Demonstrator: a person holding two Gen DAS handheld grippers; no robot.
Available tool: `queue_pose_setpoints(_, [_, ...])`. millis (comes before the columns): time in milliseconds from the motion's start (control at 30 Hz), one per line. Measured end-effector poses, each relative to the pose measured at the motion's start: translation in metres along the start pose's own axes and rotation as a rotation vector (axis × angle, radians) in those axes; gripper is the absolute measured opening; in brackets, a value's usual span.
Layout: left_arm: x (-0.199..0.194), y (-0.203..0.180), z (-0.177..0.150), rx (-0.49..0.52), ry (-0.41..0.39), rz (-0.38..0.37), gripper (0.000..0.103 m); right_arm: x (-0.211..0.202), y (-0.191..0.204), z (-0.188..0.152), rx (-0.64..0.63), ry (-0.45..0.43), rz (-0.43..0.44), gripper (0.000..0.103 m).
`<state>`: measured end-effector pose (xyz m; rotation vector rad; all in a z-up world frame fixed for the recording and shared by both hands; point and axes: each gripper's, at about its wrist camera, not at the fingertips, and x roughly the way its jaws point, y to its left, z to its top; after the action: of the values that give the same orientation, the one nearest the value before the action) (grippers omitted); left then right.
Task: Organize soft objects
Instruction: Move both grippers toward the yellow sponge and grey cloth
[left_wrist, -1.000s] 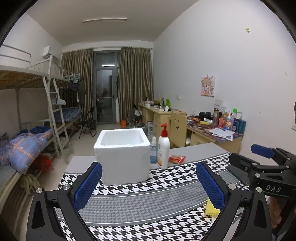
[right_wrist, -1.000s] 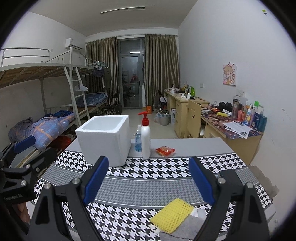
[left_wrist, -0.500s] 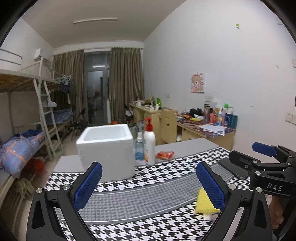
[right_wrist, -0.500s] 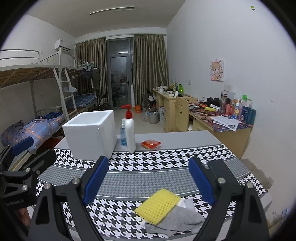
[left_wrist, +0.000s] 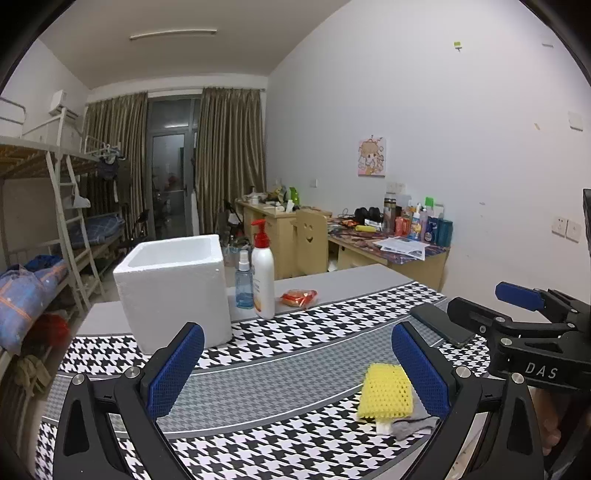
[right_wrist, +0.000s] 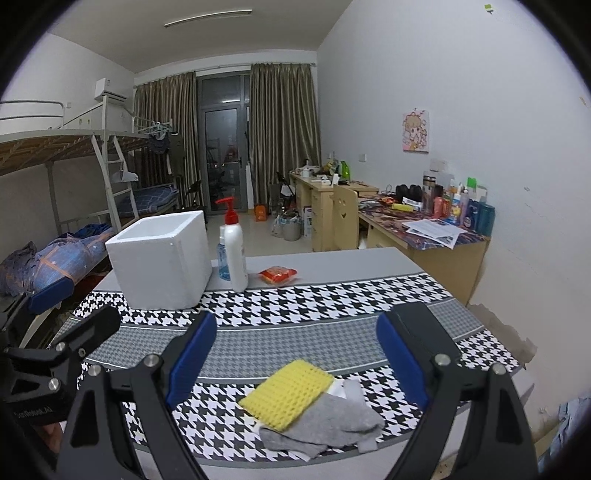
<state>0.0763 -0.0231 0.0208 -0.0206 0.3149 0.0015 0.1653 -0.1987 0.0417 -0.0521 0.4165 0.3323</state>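
A yellow mesh sponge (right_wrist: 286, 394) lies on a grey sock (right_wrist: 328, 424) near the table's front edge. Both also show in the left wrist view, the sponge (left_wrist: 386, 392) and the sock (left_wrist: 412, 424) at lower right. A white foam box (right_wrist: 160, 258) stands open-topped at the back left; it also shows in the left wrist view (left_wrist: 173, 291). My right gripper (right_wrist: 295, 358) is open and empty, above and just behind the sponge. My left gripper (left_wrist: 295, 363) is open and empty, to the left of the sponge.
A white pump bottle (right_wrist: 235, 254), a small blue spray bottle (left_wrist: 244, 282) and an orange snack packet (right_wrist: 277, 275) stand behind on the grey strip. A black phone (left_wrist: 441, 325) lies at the right. The houndstooth cloth (right_wrist: 332, 295) covers the table.
Both views have swung right and tilted down. The sponge and sock have come further into view between the right gripper's fingers. Both grippers stayed open.
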Motion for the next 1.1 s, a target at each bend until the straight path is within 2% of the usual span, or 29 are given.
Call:
queue_pose_setpoints(733, [0.034,-0.036,-0.016,0.012,0.091,-0.113,0.102,0.003,-0.044,-0.024,0.055,0.054,-0.067,0.091])
queue_pose_setpoints(1100, [0.056,-0.045,-0.028,0.014,0.144,-0.132,0.102,0.013,-0.06,-0.034,0.073,0.099,-0.081,0.091])
